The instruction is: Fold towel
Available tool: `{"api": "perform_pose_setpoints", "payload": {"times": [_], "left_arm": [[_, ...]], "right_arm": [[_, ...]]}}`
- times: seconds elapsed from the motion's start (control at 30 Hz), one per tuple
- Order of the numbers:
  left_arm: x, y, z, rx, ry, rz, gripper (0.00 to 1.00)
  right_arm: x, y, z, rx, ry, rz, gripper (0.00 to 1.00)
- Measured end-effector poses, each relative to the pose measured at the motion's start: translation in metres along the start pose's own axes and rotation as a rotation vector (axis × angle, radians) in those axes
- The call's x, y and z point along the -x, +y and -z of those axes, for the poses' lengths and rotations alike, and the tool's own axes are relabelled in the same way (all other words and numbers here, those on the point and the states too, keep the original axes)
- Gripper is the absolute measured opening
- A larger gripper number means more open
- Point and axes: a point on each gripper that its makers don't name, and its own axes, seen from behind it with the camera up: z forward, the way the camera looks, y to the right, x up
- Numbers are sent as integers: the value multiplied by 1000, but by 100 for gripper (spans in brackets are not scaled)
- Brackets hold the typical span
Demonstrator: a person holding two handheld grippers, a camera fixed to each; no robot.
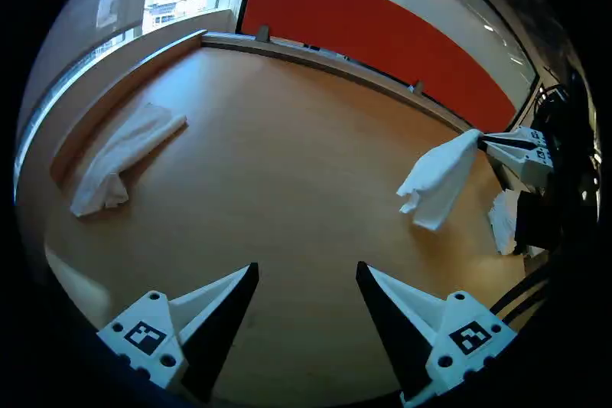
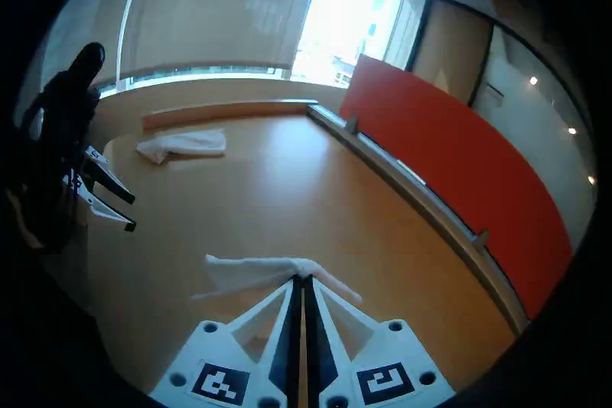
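Right tool pinches white towel over table.

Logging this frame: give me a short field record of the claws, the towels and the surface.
surface: wooden table
left claw: open, empty, above the table
right claw: shut on held towel
held towel: white, pinched at one edge, hanging crumpled
second towel: white, lying bunched near the window-side ledge, apart from both claws
backdrop: red partition
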Motion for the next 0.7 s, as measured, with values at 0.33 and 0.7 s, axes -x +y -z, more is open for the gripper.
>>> {"api": "perform_pose_setpoints", "payload": {"times": [0.33,0.7], "left_arm": [[-2,4,0,9,0,-6,95],[-4,4,-3,5,-3,-25,95]], "right_arm": [[-3,12,11,27,15,-13,2],[1,37,29,70,10,-16,2]]}}
